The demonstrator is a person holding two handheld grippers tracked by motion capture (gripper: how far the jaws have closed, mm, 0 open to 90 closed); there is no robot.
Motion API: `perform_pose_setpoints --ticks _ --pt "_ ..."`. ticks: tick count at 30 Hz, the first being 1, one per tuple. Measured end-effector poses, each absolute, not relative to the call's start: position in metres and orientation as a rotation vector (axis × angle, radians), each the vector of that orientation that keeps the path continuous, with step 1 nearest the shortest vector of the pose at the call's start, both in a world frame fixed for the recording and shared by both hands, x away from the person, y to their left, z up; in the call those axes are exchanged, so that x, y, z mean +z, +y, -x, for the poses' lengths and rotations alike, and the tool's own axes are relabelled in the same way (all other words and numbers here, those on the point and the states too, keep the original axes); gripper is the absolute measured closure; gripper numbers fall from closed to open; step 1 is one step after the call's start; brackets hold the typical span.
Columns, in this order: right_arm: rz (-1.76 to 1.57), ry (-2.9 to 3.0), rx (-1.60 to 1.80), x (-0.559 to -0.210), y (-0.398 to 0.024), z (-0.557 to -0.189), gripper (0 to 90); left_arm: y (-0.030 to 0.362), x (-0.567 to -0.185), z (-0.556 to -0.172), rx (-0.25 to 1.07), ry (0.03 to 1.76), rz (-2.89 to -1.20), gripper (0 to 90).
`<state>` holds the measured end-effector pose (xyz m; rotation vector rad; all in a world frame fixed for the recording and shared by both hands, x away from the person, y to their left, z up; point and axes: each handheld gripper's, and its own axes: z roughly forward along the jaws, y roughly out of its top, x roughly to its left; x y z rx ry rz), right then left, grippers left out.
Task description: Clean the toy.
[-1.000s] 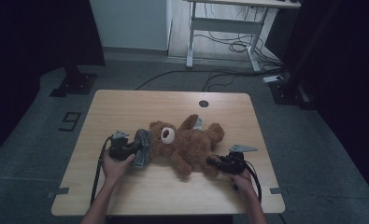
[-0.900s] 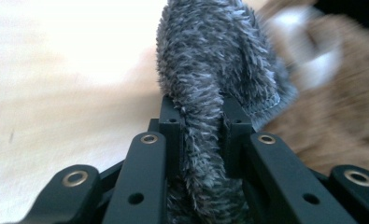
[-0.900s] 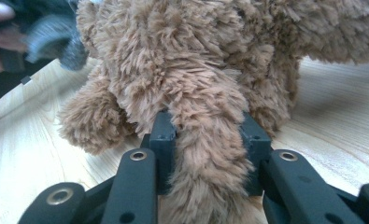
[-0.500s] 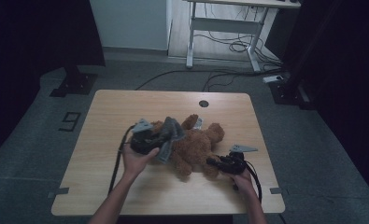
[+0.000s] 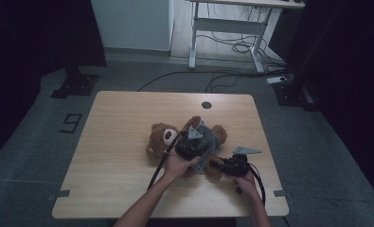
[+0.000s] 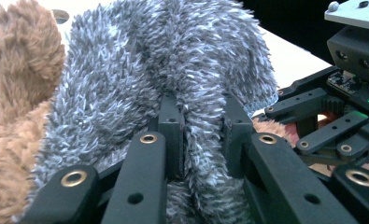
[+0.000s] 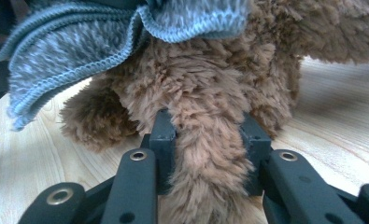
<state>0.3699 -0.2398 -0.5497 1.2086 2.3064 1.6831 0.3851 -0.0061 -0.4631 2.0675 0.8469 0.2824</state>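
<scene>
A brown teddy bear (image 5: 161, 138) lies on the wooden table (image 5: 113, 142), head to the left. My left gripper (image 5: 202, 143) is shut on a fold of a fluffy grey cloth (image 5: 209, 138) and holds it over the bear's belly. In the left gripper view the cloth (image 6: 173, 70) bunches between the left gripper's (image 6: 203, 126) pads, with bear fur (image 6: 18, 93) at the left. My right gripper (image 5: 217, 164) is shut on one of the bear's legs (image 7: 205, 154) at the table's front right. The cloth's stitched edge (image 7: 79, 46) hangs above that leg.
A round cable hole (image 5: 206, 105) sits near the table's far edge. Behind the table stand a white desk frame (image 5: 227, 28) and floor cables (image 5: 232, 47). A black stand base (image 5: 75, 85) and a "9" floor mark (image 5: 70, 123) lie to the left.
My left hand has carried the grey cloth rightwards, from beside the bear's head to over its body. The right gripper has stayed in place on the leg.
</scene>
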Motion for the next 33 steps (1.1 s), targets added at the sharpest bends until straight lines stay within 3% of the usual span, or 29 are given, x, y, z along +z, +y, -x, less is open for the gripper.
perform_pose_setpoints --ticks 9,33 --pt "-1.201 2.316 1.673 -0.549 -0.239 -0.370 66.0 0.036 -0.458 -0.382 0.411 0.904 -2.071 74.3" --pt "-1.192 2.330 1.679 -0.550 -0.238 -0.370 65.4 0.124 -0.459 -0.364 0.421 0.987 -1.903 74.2"
